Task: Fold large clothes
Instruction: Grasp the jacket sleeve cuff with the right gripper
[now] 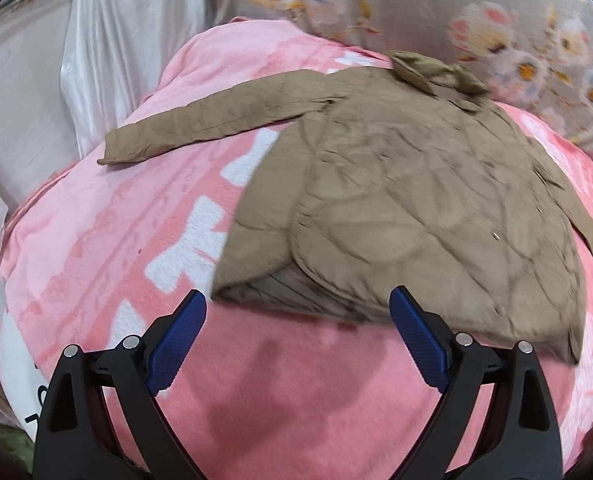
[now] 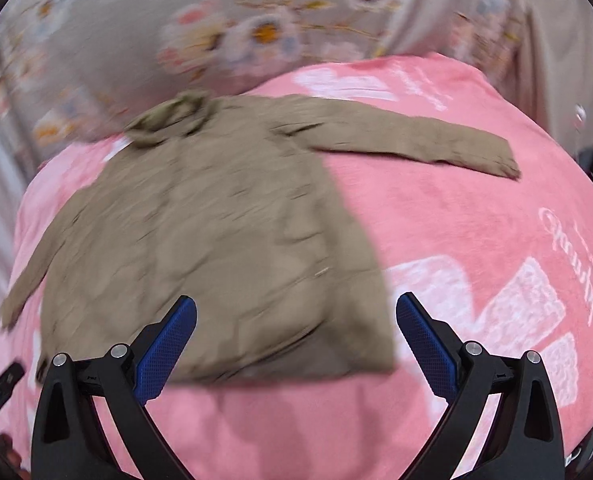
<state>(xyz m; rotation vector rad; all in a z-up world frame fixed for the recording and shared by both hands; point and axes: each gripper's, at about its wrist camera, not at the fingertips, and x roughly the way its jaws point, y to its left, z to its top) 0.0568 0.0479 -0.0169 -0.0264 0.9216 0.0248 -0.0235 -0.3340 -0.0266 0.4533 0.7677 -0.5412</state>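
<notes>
A tan quilted jacket (image 1: 408, 208) lies flat on a pink blanket (image 1: 108, 232), collar at the far side, both sleeves spread out to the sides. Its left front panel is turned up at the near hem, showing the lining. My left gripper (image 1: 298, 300) is open and empty, just short of the near hem. In the right wrist view the jacket (image 2: 216, 232) lies left of centre, one sleeve (image 2: 416, 140) reaching right. My right gripper (image 2: 296, 308) is open and empty, hovering over the jacket's near hem.
The pink blanket (image 2: 476, 240) with white patterns covers a bed. A grey floral cloth (image 2: 256, 28) hangs behind it. White satin fabric (image 1: 108, 48) lies at the far left. A dark object (image 2: 0, 388) shows at the left edge of the right wrist view.
</notes>
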